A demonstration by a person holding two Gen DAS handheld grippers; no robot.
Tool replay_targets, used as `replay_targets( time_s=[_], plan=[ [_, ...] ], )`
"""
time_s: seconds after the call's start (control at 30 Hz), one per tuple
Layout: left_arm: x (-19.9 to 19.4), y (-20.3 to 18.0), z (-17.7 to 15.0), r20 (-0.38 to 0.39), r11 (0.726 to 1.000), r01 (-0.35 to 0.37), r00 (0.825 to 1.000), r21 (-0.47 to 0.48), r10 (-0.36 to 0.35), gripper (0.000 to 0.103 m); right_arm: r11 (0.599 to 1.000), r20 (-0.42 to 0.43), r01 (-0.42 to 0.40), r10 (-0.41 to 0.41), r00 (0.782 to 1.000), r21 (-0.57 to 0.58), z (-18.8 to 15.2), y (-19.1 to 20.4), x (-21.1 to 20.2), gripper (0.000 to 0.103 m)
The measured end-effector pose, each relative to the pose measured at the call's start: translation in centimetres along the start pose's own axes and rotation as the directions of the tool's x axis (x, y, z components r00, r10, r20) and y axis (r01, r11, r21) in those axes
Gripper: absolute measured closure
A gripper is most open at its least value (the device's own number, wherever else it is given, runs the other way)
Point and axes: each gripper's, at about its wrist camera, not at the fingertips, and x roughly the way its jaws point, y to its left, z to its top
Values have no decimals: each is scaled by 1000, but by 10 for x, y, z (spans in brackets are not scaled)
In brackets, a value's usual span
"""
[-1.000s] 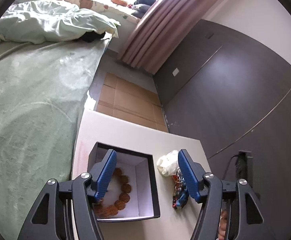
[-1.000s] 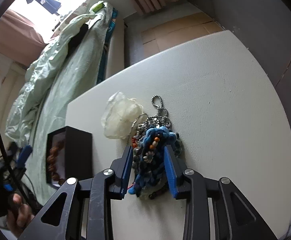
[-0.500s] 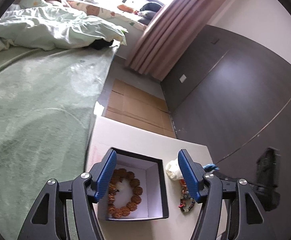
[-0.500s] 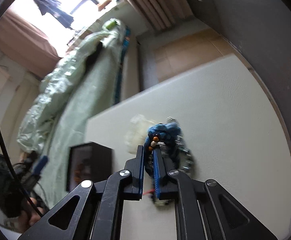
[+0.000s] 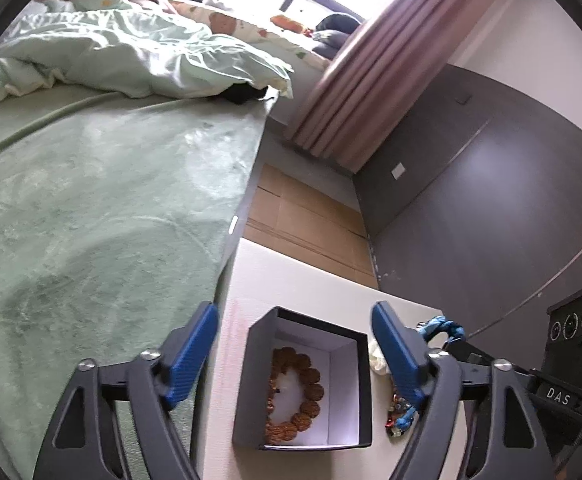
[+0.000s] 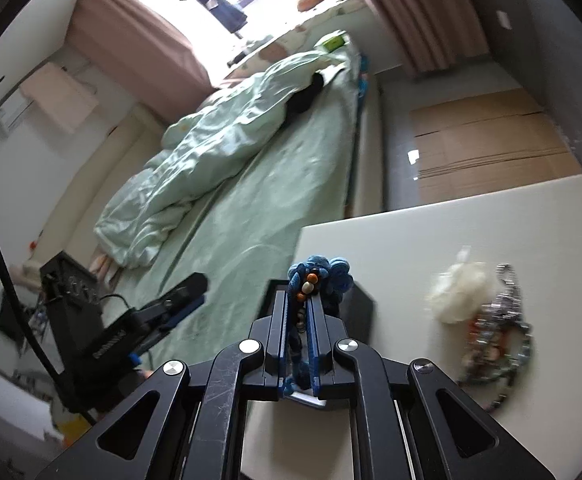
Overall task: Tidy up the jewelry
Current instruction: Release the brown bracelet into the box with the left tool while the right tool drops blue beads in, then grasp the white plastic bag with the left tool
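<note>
Blue knotted cord, strung with a few orange and white beads, was the piece in hand: the bracelet sat pinched between the pressed-together fingers of the right claw, its bunched end poking out past the tips and a loop trailing down behind them. It hung above the table, clear of the surface, just over the black box near the table's bed-side edge. Held by the middle like that, the loose cord would drop straight in when released, which looked like the reason for carrying it bunched rather than stretched.

The box stood with its lid off, white-lined, and a ring of brown wooden beads already lay flat on its floor, so it served as the collecting place. The left claw was spread wide and held nothing, its fingers standing either side of the box from its own view, probably ready to steady it; whether it touched the box I could not tell.

Further along the table, toward the wall-side edge, the unsorted heap remained: a metal chain, mixed beads and a crumpled white lump just beside it. The picture there was blurred. Beyond the table's edge lay the green bed.
</note>
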Motion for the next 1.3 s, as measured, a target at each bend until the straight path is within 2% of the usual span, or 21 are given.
replay_targets(
  time_s=[0.1,0.13,0.17,0.2,0.23,0.27,0.4,0.5,0.6,0.77,0.93,1.07,1.3],
  plan=[
    [-1,1,1,12,1000,-16,1000,-3,16,12,1000,-36,-21,20,999,-10,2,10,14,92],
    [0,0,1,13,1000,-18,1000,-2,18,11,1000,-53,-23,22,998,-13,3,11,18,85],
    [1,-1,0,13,1000,-15,1000,2,15,11,1000,-63,-25,25,998,-8,4,11,20,64],
    [2,-3,0,10,1000,-12,1000,7,12,11,1000,-64,-23,23,998,-1,4,9,19,51],
    [2,-5,-1,7,1000,-8,1000,15,8,11,1000,-49,-11,12,999,7,3,6,15,32],
    [4,-8,-1,6,1000,-8,1000,25,7,11,1000,-29,-1,1,1000,10,2,4,9,28],
    [8,-22,-5,-1,999,3,1000,54,-3,11,998,60,52,-54,997,32,3,-10,-21,28],
    [12,-36,-9,-9,995,6,1000,97,-6,11,989,117,135,-141,983,56,-1,-22,-42,27],
    [20,-50,-13,-23,991,12,1000,130,-9,11,977,135,201,-209,968,72,-2,-35,-56,28],
    [34,-74,-14,-42,978,19,999,207,-10,11,962,140,224,-246,959,154,-4,-68,-73,28],
    [56,-103,-13,-97,956,52,995,287,-25,11,938,98,237,-269,958,255,-9,-99,-80,27],
    [76,-125,-17,-158,935,82,987,344,-28,22,929,93,199,-238,967,311,-13,-118,-84,28],
    [115,-152,-33,-274,899,102,961,427,22,37,911,88,185,-232,969,368,-18,-135,-90,28]
  ],
)
